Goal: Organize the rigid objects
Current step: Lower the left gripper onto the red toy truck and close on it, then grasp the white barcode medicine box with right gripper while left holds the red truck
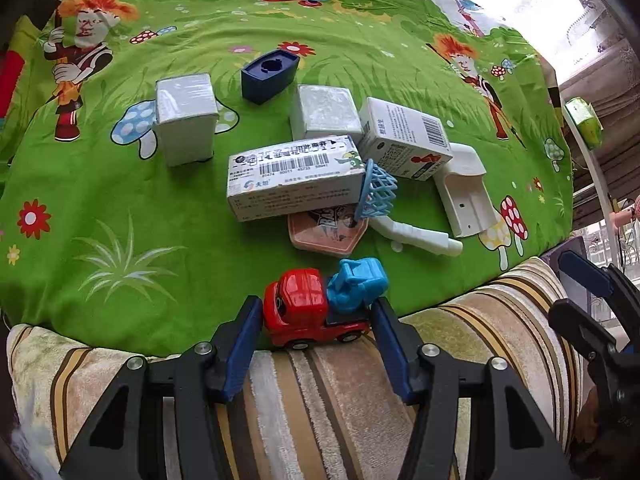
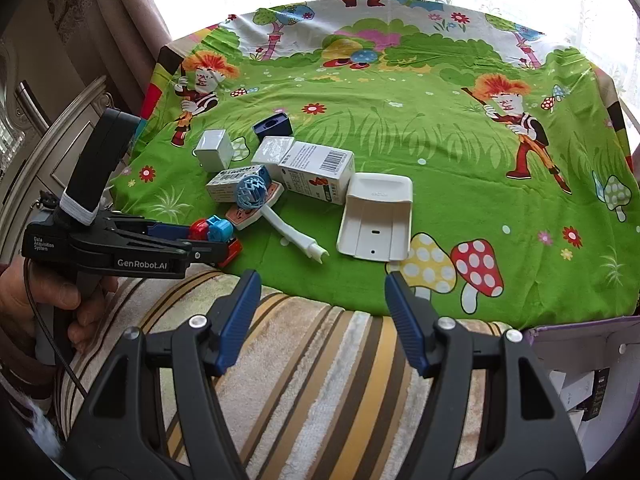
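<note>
With the left gripper (image 1: 316,312) clamping the toy truck (image 1: 320,308) and the right gripper (image 2: 322,292) empty and open, the pile beyond the truck remains unsorted.

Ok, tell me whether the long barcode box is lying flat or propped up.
Propped up and tilted. The long barcode box rests with its near right end on the pink hexagonal tile, and the blue net leans against that end.

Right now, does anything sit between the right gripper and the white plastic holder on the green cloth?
Nothing visible does. The right gripper, jaws open and empty, hangs over the striped towel; only bare green cloth lies between it and the white holder.
</note>
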`<state>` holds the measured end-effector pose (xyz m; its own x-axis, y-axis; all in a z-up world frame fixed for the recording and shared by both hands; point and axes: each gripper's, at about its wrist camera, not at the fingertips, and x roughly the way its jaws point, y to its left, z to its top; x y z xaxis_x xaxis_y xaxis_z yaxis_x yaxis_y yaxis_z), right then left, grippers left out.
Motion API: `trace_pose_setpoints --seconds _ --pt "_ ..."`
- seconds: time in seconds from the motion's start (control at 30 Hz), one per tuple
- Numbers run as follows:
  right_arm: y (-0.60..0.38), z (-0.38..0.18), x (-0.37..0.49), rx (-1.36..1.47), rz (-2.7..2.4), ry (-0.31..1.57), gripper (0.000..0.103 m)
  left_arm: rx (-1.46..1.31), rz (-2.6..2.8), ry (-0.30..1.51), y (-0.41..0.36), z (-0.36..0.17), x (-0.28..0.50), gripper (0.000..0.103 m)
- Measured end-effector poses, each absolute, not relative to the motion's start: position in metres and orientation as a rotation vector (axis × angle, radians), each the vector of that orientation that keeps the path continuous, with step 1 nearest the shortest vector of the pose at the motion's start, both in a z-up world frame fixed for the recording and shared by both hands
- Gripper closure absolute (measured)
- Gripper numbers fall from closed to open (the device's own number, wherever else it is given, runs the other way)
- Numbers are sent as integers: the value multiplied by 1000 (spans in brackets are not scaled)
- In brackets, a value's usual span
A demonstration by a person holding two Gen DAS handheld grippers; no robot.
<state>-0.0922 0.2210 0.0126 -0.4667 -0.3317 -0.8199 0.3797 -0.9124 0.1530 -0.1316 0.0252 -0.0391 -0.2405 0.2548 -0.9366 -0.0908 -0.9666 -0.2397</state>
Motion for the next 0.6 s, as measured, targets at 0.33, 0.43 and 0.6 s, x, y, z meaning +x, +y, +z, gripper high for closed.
trace_pose_setpoints --seconds 0.33,0.43,0.6 --pt "167 13 -124 1335 -2299 93 35 -1746 2369 -318 -11 -35 -127 47" --pt "152 14 -142 1371 -2271 47 35 -1737 2374 -344 -19 -36 -125 47" --pt "118 9 -170 1447 -2226 69 35 -1720 2369 -367 -26 -39 -123 47"
